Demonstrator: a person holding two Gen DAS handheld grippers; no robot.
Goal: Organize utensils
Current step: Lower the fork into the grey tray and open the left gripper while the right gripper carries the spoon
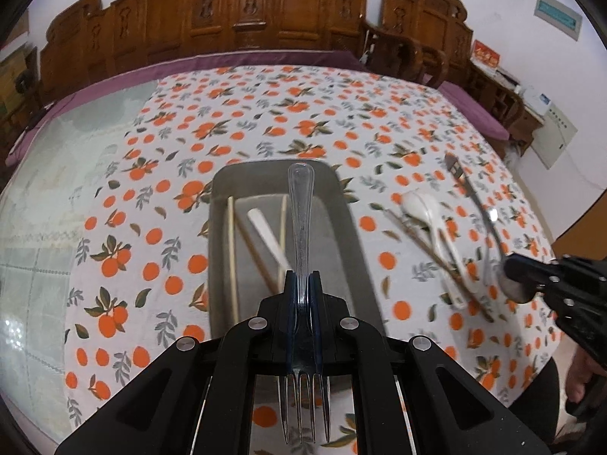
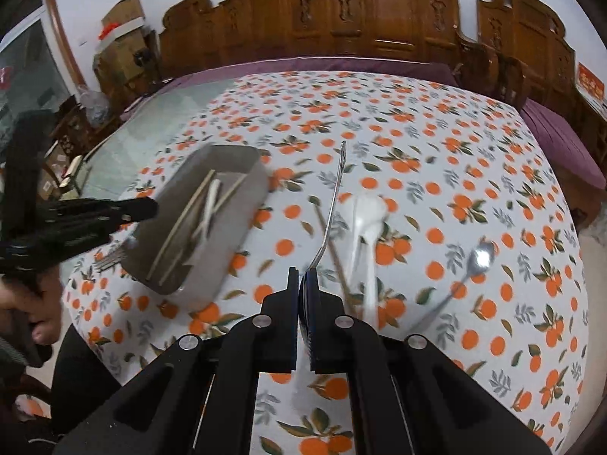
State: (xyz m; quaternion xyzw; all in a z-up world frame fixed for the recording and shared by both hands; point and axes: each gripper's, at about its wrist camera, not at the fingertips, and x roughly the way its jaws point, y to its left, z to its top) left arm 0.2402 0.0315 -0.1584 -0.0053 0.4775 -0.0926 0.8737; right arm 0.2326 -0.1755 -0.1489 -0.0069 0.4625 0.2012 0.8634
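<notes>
My left gripper [image 1: 302, 284] is clamped on a metal fork [image 1: 301, 227], its handle pointing away over the grey tray [image 1: 343, 227] and its tines back toward the camera. The tray sits on the orange-print tablecloth [image 1: 235, 121] and holds pale chopsticks [image 1: 232, 258] and a white utensil [image 1: 267, 235] lying among them.

My right gripper [image 2: 301, 284] is clenched on the bowl of a metal spoon [image 2: 334, 204], whose long handle sticks out forward, lifted clear of the cloth. From the left camera I see that same spoon [image 1: 489, 227] held off to the right of the tray.

On the cloth right of the tray lie white ceramic spoons [image 2: 364, 223] beside a dark chopstick [image 2: 335, 250], touching or overlapping; I cannot tell which. A smaller metal spoon [image 2: 466, 269] lies apart, further right. Carved wooden chairs [image 2: 379, 19] stand behind the table.
</notes>
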